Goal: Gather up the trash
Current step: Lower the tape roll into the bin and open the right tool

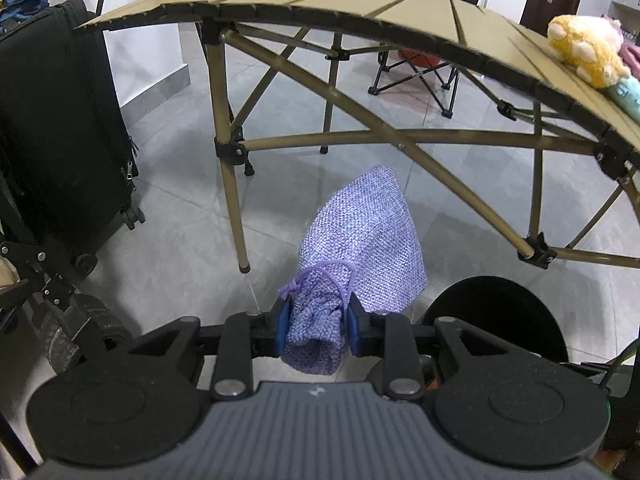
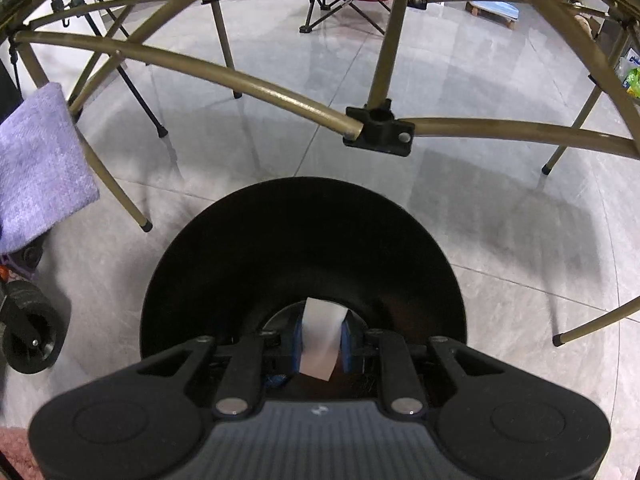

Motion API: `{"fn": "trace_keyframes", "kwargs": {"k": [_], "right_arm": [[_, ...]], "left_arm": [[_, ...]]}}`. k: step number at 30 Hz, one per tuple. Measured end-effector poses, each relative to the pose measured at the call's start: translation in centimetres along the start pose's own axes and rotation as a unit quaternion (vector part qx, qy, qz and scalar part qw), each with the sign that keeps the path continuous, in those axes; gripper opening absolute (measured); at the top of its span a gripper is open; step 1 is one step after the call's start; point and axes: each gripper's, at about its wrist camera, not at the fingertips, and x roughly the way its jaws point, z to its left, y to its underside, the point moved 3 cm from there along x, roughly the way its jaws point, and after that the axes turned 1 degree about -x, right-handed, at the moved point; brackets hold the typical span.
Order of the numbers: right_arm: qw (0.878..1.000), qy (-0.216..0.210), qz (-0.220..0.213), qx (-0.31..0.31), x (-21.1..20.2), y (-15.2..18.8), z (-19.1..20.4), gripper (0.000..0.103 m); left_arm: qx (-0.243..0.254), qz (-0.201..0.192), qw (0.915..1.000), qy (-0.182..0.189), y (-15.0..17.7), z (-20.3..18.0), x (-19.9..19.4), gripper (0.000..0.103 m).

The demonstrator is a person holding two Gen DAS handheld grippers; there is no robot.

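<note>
1. Your left gripper (image 1: 316,326) has its jaws closed on the gathered neck of a purple woven pouch (image 1: 360,236), just under the purple drawstring (image 1: 308,280); the body of the pouch hangs forward past the jaws, above the grey tiled floor (image 1: 180,216).
2. Your right gripper (image 2: 322,340) has its jaws nearly together, pinching a small white slip of paper (image 2: 320,336) between the blue pads (image 2: 347,340).
3. Landmark: the round black bin (image 2: 304,256), standing on the floor.
4. The paper slip sits directly over the open mouth of the bin, inside the line of its rim as seen from the right wrist.
5. The pouch is to the left of the bin and apart from it; in the left wrist view the bin shows just right of the pouch and lower.
6. The tan slatted folding bench (image 1: 360,4) stands beyond the bin; its lower frame tubes cross just behind the bin's far rim.
7. A yellow plush toy (image 1: 584,48) lies on the bench top, above the bin and to its right.
8. A black suitcase (image 1: 56,120) stands far left of the bin, past the pouch.
</note>
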Motion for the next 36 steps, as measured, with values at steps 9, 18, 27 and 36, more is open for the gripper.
{"fn": "trace_keyframes", "kwargs": {"k": [9,18,27,36], "right_arm": [[1.0,-0.01,0.006,-0.002,0.7,-0.2,0.7,0.033],[1.0,0.006,0.01,-0.002,0.8,-0.2,0.6,0.103],[1.0,0.007,0.002,-0.012,0.2,0.3,0.5,0.103],[1.0,0.007,-0.013,0.002,-1.8,0.9,-1.7,0.103]], "left_arm": [[-0.009,0.011,0.9998,-0.012,0.1,0.9,0.8,0.028],[-0.01,0.012,0.9997,-0.017,0.3,0.9,0.6,0.028],[-0.006,0.013,0.9999,-0.004,0.6,0.2,0.1,0.028],[0.014,0.007,0.9999,0.002,1.1,-2.2,-0.5,0.028]]}}
